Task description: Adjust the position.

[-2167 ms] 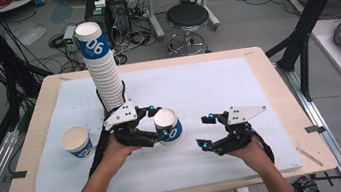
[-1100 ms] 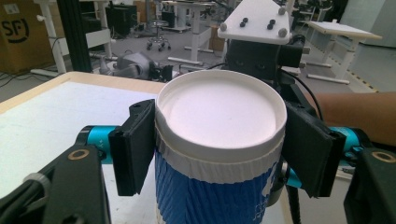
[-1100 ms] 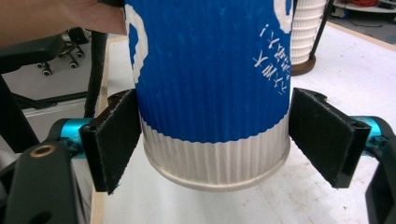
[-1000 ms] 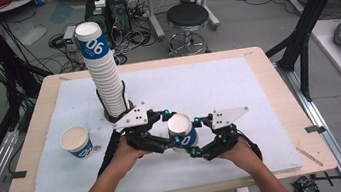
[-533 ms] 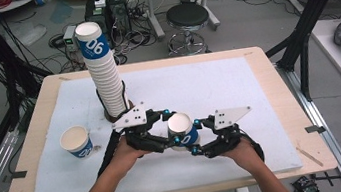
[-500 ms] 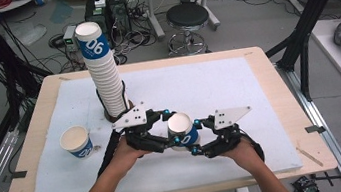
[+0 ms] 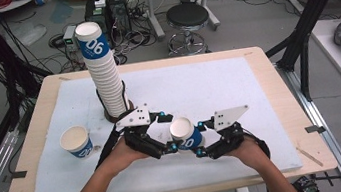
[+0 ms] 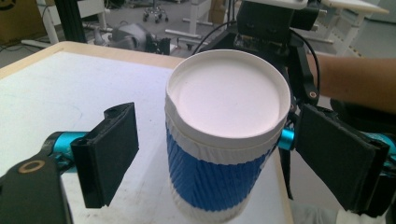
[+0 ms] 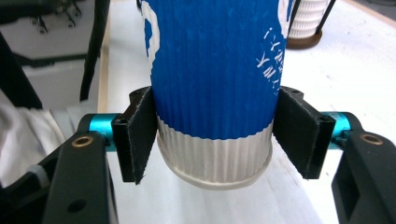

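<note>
high view: the left gripper and right gripper meet at a blue-and-white paper cup over the near middle of the white mat. the cup hides where the jaws touch it. a tall stack of cups stands behind, and a single cup sits well apart at the left.

left gripper view: the jaws stand wide, both clear of the cup, gripping nothing. the cup's base is cut off at the bottom edge.

right gripper view: the jaws press both sides of the cup near its base, holding it; its rim is cut off at the top.

against 2.2 s ago: the cup was then in the left gripper, the right well apart; the hands have since come together.
</note>
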A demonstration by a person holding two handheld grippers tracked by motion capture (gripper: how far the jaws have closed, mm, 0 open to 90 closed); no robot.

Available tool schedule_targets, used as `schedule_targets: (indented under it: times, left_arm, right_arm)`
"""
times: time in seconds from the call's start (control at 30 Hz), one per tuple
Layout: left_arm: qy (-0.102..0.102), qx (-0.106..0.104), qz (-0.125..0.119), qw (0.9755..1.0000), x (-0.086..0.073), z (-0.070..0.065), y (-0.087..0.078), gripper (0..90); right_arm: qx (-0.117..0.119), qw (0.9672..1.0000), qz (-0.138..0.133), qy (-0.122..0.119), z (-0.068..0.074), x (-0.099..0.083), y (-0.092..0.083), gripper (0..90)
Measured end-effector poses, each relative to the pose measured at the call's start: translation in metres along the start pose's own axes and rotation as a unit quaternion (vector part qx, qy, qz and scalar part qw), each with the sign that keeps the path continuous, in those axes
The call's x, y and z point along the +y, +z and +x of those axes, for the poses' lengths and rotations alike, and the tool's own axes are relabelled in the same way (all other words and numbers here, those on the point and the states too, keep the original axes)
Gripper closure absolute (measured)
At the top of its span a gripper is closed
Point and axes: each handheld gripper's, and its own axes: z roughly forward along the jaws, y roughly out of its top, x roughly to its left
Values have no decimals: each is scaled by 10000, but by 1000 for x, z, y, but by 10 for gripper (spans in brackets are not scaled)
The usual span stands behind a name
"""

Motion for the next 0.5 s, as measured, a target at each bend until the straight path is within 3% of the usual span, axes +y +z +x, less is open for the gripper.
schedule_targets:
  times: [0.27,0.5]
  left_arm:
    - [-1,14,243,9997,8,4,-5,136]
    - [7,-37,559,9984,10,8,-1,137]
  right_arm:
    - [-75,9967,755,-294,-5,14,-5,337]
    - [-85,9908,1247,-521,-8,27,-4,337]
